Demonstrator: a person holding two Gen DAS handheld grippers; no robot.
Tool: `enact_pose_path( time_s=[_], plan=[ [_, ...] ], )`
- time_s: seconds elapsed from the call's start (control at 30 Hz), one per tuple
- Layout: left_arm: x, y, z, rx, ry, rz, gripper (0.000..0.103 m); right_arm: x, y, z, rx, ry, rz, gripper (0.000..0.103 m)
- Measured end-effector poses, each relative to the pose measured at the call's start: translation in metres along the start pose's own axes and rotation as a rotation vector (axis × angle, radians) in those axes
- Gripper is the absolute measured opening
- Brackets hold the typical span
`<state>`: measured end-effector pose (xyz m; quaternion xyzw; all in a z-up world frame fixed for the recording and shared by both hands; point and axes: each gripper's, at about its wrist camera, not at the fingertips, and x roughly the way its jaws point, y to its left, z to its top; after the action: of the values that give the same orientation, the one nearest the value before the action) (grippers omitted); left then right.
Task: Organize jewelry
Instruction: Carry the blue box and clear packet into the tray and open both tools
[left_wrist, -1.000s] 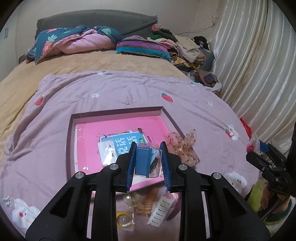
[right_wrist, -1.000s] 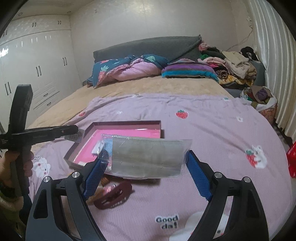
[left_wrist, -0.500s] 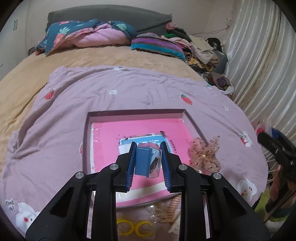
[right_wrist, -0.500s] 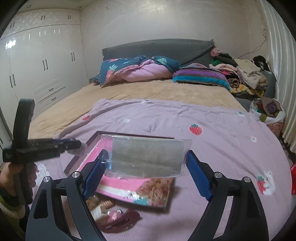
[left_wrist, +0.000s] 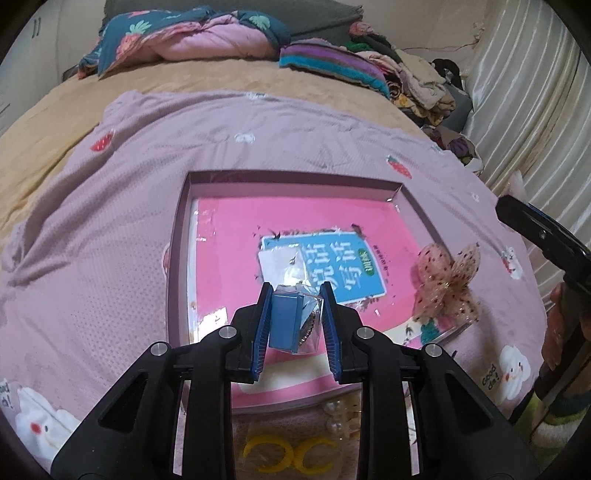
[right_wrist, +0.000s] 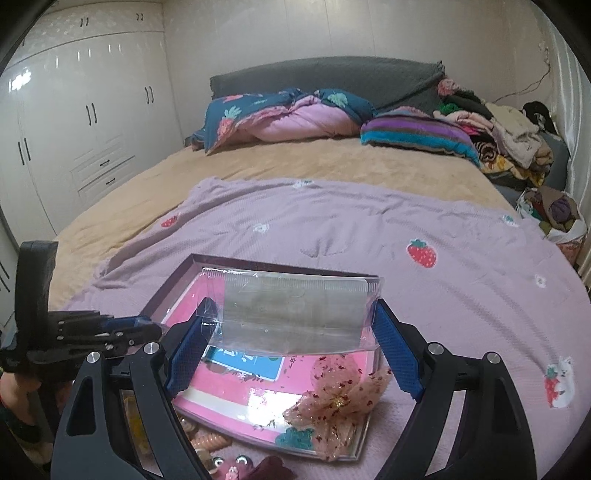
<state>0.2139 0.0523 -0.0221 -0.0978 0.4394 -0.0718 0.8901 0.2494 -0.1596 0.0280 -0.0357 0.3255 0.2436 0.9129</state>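
A small blue box (left_wrist: 283, 320) in a clear wrap is squeezed between the two fingers of the left gripper (left_wrist: 294, 324), and it is held up over the near part of the pink tray (left_wrist: 221, 236). The tray is laid on the purple blanket (left_wrist: 110, 229), and a blue card (left_wrist: 332, 266) is seen flat inside it. Near the front edge of the tray, some white beads (left_wrist: 334, 421) and yellow rings (left_wrist: 284, 452) are seen on the blanket, partly hidden by the gripper. At the right side of the tray, a pink bow with dark dots (left_wrist: 445, 282) is draped over the rim. A wide clear packet (right_wrist: 295, 314) with a pale comb inside is pinched at both ends by the right gripper (right_wrist: 291, 354), whose fingers are spread far apart around it. This packet is held in the air above the tray (right_wrist: 173, 288), upright and facing the camera. The pink bow (right_wrist: 340, 398) is seen just below the packet, on the tray's near corner. Farther back, a folded quilt (right_wrist: 288, 118) and a striped pillow (right_wrist: 413, 136) are piled at the head of the bed.
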Motion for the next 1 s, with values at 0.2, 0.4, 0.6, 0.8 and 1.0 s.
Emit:
enact_pose_path(
  time_s=[0.2,0.4,0.6,0.8,1.0],
  plan=[
    [0.013,0.003,-0.009,-0.007,0.033,0.000,0.018,0.018,-0.003,-0.005,0.002,0.030,0.008,0.084],
    [0.020,0.008,-0.018,-0.006,0.057,0.023,0.018,0.033,-0.004,-0.012,0.007,0.051,0.027,0.084],
    [0.014,0.013,-0.022,-0.017,0.057,0.053,0.037,0.050,-0.004,-0.027,0.013,0.086,0.044,0.084],
    [0.000,0.017,-0.024,-0.047,0.032,0.081,0.056,0.060,0.006,-0.047,-0.036,0.127,0.030,0.084],
    [-0.010,0.019,-0.024,-0.075,0.006,0.095,0.073,0.065,0.011,-0.060,-0.069,0.145,0.017,0.085]
  ],
)
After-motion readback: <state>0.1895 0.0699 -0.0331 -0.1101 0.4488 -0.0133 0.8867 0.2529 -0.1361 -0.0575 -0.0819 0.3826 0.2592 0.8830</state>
